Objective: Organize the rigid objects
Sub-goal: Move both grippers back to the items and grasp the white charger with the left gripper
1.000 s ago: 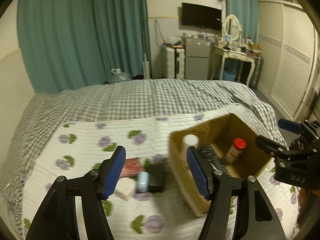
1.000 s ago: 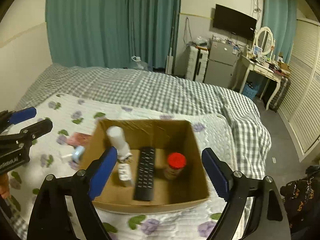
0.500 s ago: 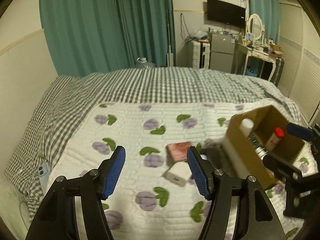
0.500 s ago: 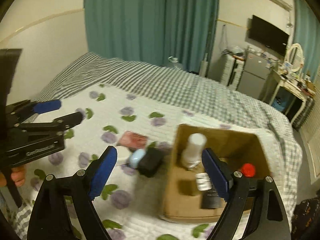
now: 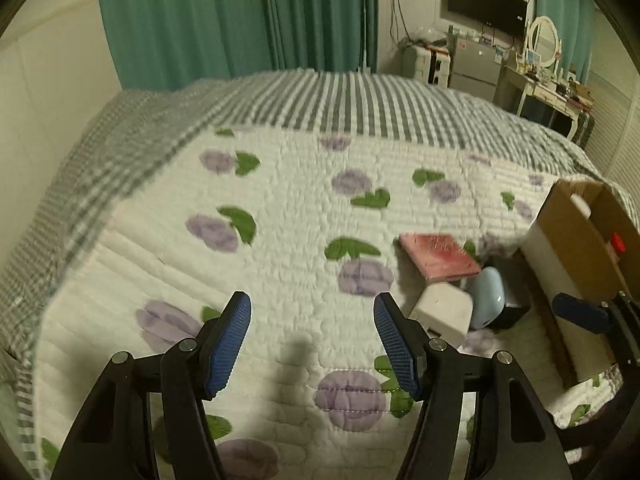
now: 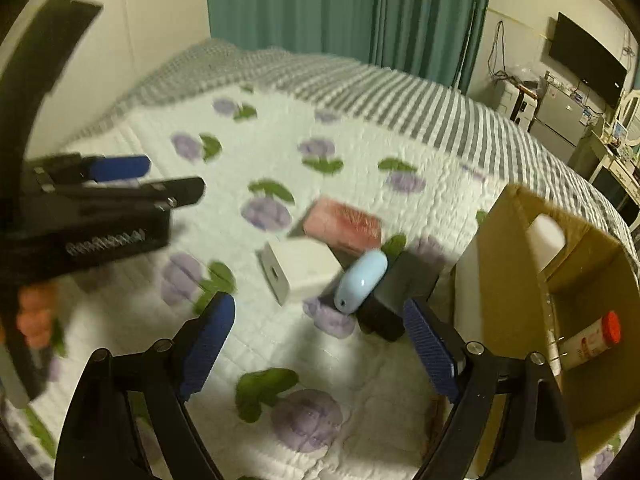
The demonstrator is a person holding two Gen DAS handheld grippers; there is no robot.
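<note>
The left claw (image 5: 312, 340) is held wide open and empty over the floral quilt (image 5: 288, 216). On the bed, a white charger (image 6: 298, 274), pink box (image 6: 344, 226) and blue case (image 6: 362, 280) are clustered before the right claw (image 6: 320, 344), likewise gaping and empty, its jaws just narrowed slightly. The cardboard box (image 6: 508, 264) is set rightmost.

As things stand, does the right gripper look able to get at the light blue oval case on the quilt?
Probably yes. The right gripper is open and empty, with the light blue oval case just ahead, lying uncovered on top of a black box. The cardboard box stands off to one side.
</note>
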